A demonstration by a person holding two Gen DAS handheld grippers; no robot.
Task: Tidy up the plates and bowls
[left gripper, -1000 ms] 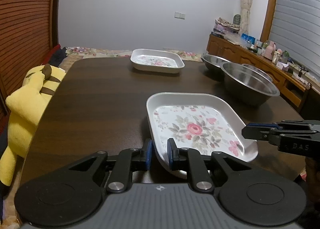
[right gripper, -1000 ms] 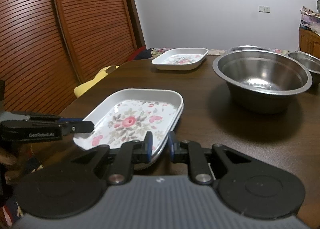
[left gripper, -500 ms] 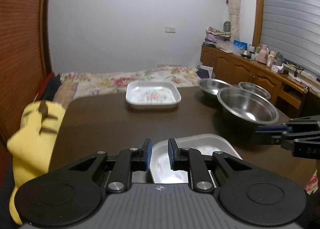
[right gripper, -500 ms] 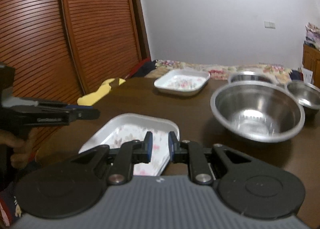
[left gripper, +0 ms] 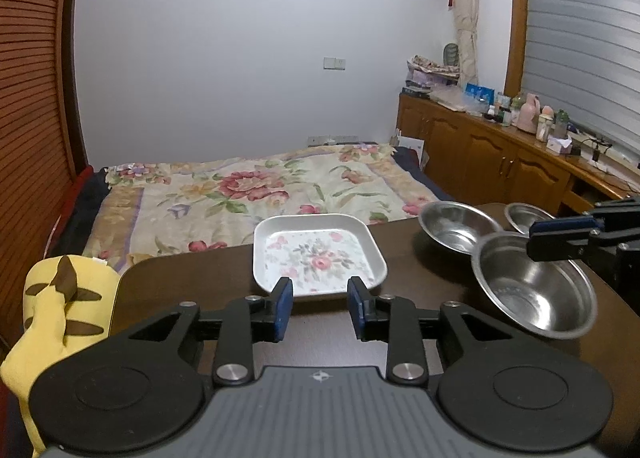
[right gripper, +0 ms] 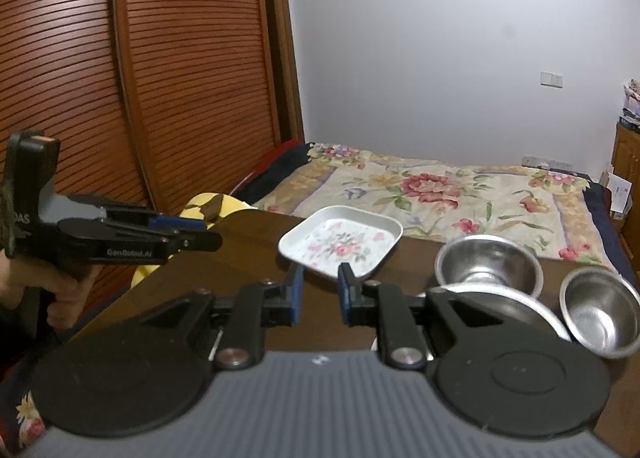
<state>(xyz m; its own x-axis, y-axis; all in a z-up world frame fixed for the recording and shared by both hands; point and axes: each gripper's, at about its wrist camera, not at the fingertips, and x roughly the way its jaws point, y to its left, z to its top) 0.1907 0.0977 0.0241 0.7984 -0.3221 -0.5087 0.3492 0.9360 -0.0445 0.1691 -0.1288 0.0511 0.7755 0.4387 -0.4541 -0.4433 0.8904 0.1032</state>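
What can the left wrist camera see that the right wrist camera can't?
Only the left wrist camera shows the bottles, the curtain, the window shutter and the right gripper. Only the right wrist camera shows a hand holding the left gripper, whose jaws have just been opening, empty. Both show the flowery plate, three steel bowls, the table, the yellow toy and the bed.

At lower centre of the frame, the left gripper is seen with jaws just opened, nothing between them. Beyond it, a floral plate is set on the dark table; three steel bowls are grouped at right.
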